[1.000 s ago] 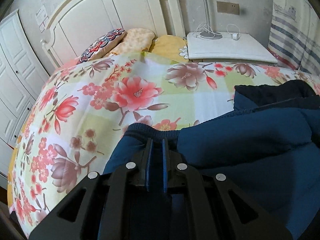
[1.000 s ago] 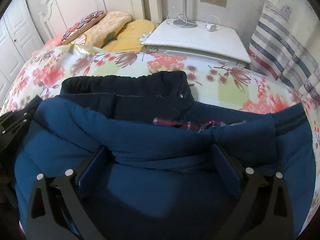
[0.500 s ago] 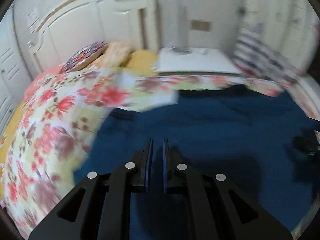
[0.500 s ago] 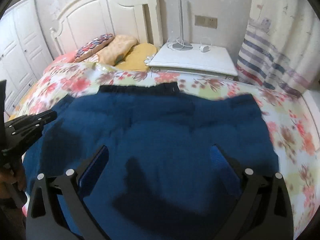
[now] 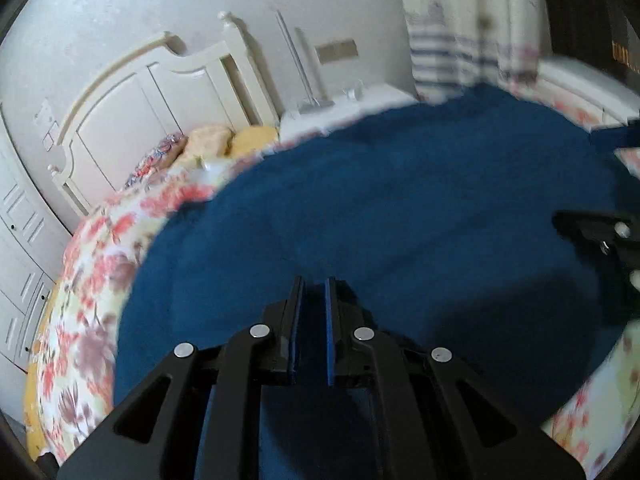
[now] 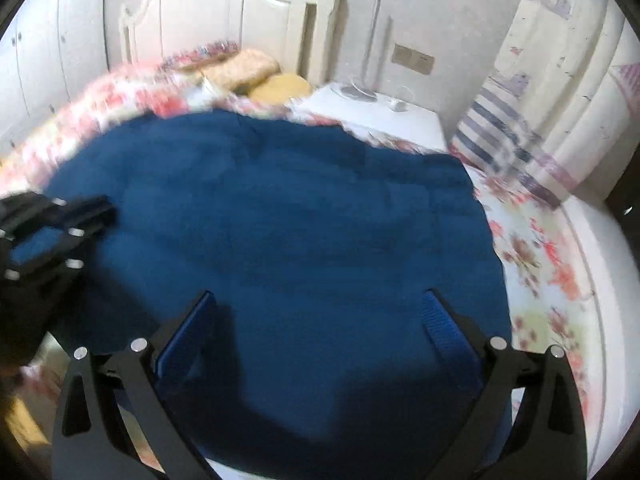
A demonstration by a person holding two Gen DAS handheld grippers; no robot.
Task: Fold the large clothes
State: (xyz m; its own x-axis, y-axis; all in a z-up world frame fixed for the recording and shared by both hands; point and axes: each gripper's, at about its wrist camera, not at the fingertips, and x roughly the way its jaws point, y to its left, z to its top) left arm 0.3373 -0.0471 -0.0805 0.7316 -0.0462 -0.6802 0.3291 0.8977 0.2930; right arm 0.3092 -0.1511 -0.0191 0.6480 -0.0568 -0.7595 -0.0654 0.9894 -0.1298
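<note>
A large dark blue garment (image 5: 400, 216) lies spread flat on the flowered bed; it also fills the right wrist view (image 6: 280, 208). My left gripper (image 5: 313, 292) hovers above the garment's near edge, its jaws nearly closed with a narrow gap and nothing between them. My right gripper (image 6: 316, 312) is wide open and empty above the garment's near part. The left gripper also shows at the left edge of the right wrist view (image 6: 52, 220), and the right gripper at the right edge of the left wrist view (image 5: 600, 232).
The bed has a floral quilt (image 5: 92, 280) and pillows (image 6: 248, 68) against a white headboard (image 5: 160, 92). A white nightstand (image 6: 384, 116) with a lamp base stands beside the bed. A striped curtain (image 6: 516, 140) hangs at the right. White wardrobe doors (image 5: 20, 232) are at left.
Both grippers have lifted and pulled back from the garment. One second ago the garment was bunched in folds; now it lies spread flat. The left gripper has let go of it.
</note>
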